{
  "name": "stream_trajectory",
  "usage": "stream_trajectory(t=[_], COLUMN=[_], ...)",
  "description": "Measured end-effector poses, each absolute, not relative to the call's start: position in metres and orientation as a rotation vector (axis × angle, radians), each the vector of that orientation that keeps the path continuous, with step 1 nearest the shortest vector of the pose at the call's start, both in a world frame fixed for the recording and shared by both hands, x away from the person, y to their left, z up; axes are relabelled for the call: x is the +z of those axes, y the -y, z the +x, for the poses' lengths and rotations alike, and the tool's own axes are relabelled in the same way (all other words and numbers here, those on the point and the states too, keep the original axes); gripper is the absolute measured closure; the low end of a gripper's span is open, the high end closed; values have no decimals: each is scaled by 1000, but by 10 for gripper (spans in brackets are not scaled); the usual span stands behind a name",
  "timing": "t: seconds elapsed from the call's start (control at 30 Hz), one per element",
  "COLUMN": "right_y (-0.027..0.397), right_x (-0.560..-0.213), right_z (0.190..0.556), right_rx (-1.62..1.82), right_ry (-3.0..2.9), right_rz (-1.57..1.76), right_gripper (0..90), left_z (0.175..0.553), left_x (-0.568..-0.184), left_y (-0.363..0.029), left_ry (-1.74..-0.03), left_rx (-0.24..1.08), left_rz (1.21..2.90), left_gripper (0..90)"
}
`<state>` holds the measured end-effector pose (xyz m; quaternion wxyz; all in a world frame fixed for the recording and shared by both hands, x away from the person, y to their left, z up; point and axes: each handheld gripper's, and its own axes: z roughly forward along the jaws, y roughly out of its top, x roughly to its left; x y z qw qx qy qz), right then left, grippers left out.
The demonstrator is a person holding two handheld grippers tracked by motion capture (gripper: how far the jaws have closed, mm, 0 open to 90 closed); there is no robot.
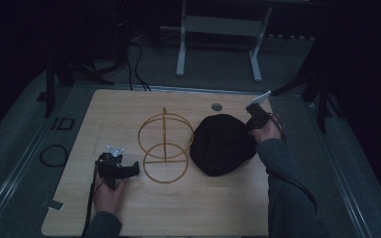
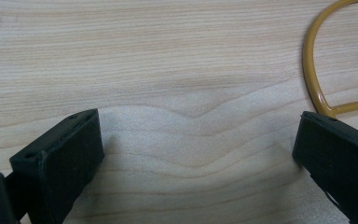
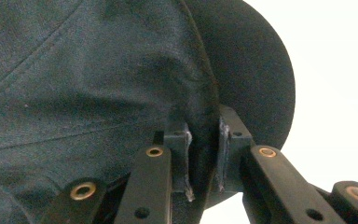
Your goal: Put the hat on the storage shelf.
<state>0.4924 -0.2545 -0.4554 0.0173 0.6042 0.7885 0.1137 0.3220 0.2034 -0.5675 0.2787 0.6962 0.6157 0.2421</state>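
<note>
A black cap (image 1: 222,145) lies at the surface's (image 1: 129,106) centre-right, its edge at three o'clock pinched in the right tongs (image 3: 204,154), clamped tight on the fabric. At nine o'clock stands a yellow wire stand (image 1: 164,147); beyond it the left tongs (image 2: 196,154) rest wide, holding nothing. The lift appears underway; next, the cap likely needs carrying to the stand.

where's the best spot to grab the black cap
Grip the cap by the thin edge where crown meets brim, coming from its right side. There the fabric folds flat enough for narrow jaws, as the right gripper shows, shut on it; the rounded crown is too wide and soft.
</note>
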Motion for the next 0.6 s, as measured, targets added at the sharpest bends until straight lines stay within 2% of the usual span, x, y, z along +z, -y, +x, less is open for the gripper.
stream_trajectory(t=[0.6], right_y=[261], right_x=[-411], right_z=[493], right_rx=[448], right_ry=[-2443], right_rz=[1930], right_gripper=[775], left_z=[322], left_x=[-567], left_y=[-203], left_ry=[-1652], left_rx=[650], left_rz=[1868], left_gripper=[12])
